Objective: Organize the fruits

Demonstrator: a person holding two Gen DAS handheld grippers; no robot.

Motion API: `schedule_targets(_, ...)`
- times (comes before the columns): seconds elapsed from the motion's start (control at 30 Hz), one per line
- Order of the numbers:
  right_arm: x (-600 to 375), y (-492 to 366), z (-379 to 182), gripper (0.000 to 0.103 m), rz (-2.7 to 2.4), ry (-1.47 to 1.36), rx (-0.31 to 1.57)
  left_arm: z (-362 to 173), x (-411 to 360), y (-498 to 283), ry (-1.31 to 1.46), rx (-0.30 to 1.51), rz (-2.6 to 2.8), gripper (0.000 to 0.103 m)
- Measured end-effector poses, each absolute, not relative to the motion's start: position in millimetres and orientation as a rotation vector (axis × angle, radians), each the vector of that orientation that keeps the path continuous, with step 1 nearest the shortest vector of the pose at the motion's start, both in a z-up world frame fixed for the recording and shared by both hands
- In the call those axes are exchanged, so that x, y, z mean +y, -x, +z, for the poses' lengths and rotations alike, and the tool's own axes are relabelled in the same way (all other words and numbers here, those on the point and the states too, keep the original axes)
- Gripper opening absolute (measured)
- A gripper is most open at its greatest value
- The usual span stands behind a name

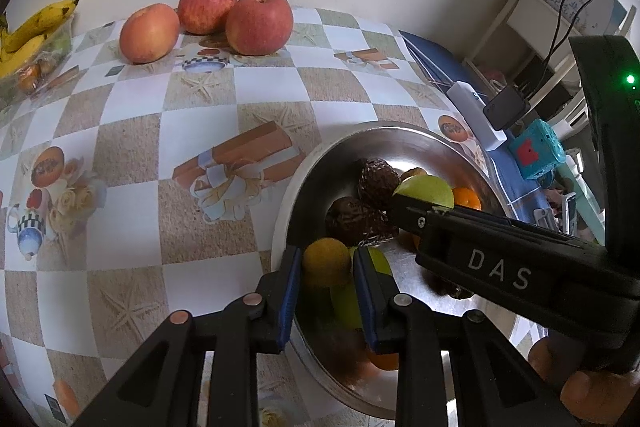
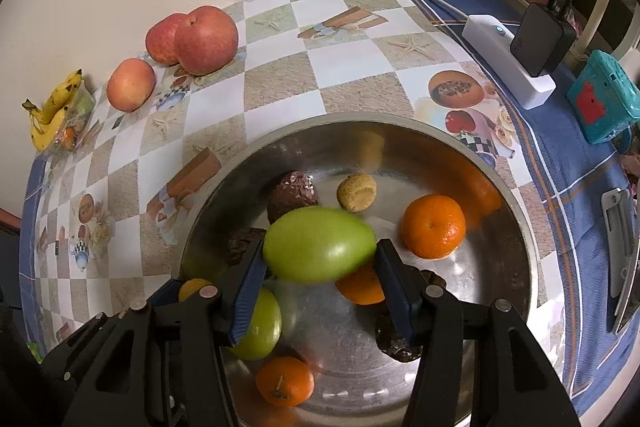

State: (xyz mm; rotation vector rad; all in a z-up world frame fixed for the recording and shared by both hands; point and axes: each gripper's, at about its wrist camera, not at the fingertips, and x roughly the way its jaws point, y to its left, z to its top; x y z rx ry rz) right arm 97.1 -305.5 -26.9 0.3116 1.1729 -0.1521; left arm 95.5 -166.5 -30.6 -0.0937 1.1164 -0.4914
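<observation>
The right gripper [image 2: 320, 259] pinches a large smooth green fruit [image 2: 318, 247] crosswise between its blue-padded jaws, lifted above the wide stainless-steel bowl [image 2: 516, 227]; the tool points steeply down into it. From the left wrist view the same gripper [image 1: 400, 205] reaches in from the right, black body marked "DAS", with bare fingertips [image 1: 592, 395] of the person's hand wrapped under its handle at the lower right.

The left gripper [image 1: 326, 267] also tilts steeply down, at the bowl's near-left edge, its jaws closed on a small round yellow-orange fruit [image 1: 326, 261]; whether that fruit is raised off the bowl floor I cannot tell.

Inside the bowl lie a round orange mandarin [image 2: 434, 226] to the right, a second mandarin [image 2: 285, 381] near the front, a part-hidden orange fruit [image 2: 358, 287] under the green one, a second green fruit [image 2: 260, 327] at the near left, a pale bumpy walnut-like ball [image 2: 356, 191] toward the far side, and dark brown wrinkled fruits [image 2: 292, 195].

On the chequered tablecloth [image 2: 280, 87] beyond, 3 red apples [image 2: 206, 39] sit at the far left, with a bunch of yellow bananas [image 2: 52, 115] in a clear container further left. At the far right a white power strip [image 2: 508, 59] carrying a black adapter [image 2: 544, 39] lies beside a teal box [image 2: 604, 99].
</observation>
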Motion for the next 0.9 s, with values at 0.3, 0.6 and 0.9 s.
schedule_targets(0.3,-300,-91,-19,0.058,-0.143,-0.310,1.147,-21,-155,-88,0.118,1.103,-0.479,0.063)
schedule_targets(0.6,-283,-69,-8,0.058,-0.121,-0.285,1.114,-19,-92,-73,0.130,1.133,-0.217,0.097)
schedule_targets(0.9,-251,-32,-6,0.098,-0.065,-0.198,1.087,-10,-15,-42,0.165,1.122,-0.028,0.103)
